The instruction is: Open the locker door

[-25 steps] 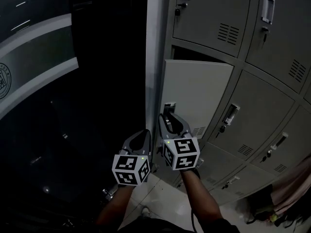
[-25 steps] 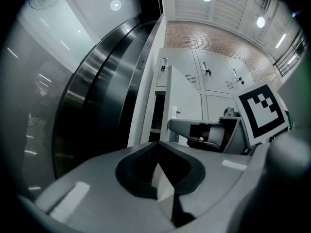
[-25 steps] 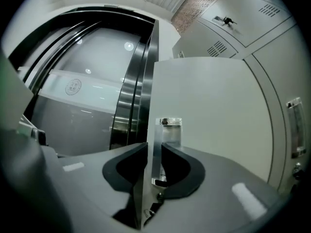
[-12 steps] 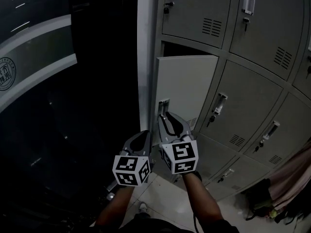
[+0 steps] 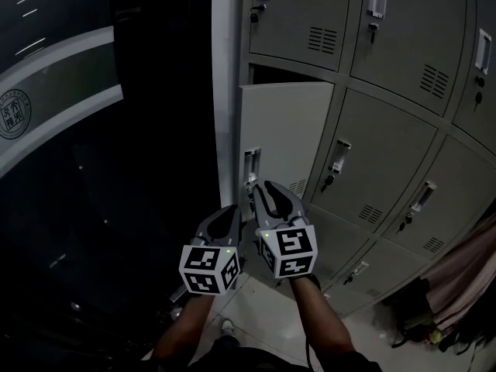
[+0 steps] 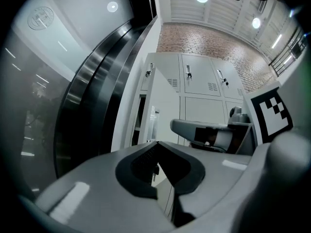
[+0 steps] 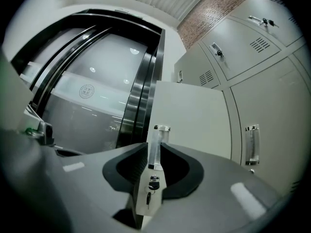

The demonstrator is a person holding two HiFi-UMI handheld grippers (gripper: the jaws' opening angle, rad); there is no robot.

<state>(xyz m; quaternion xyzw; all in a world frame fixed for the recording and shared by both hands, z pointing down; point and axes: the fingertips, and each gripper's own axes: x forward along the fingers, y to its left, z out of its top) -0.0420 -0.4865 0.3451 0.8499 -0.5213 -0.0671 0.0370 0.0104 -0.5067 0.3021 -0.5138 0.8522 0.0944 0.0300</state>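
Grey lockers point(image 5: 387, 130) are ranged beside a dark glass wall point(image 5: 77, 169). In the leftmost column the locker door point(image 5: 283, 134) is seen partly swung out. Its handle point(image 7: 155, 149) is clamped between the narrowed jaws of the right gripper point(image 5: 267, 196). The left gripper point(image 5: 230, 214) is held just beside it, jaws together and empty. The slim handle could be lost from the pads if the pull is not kept to the door's arc, and the free edge might then be knocked against the left gripper. The door is kept upright, long axis vertical, its front apparently turned slightly toward the neighbouring lockers.
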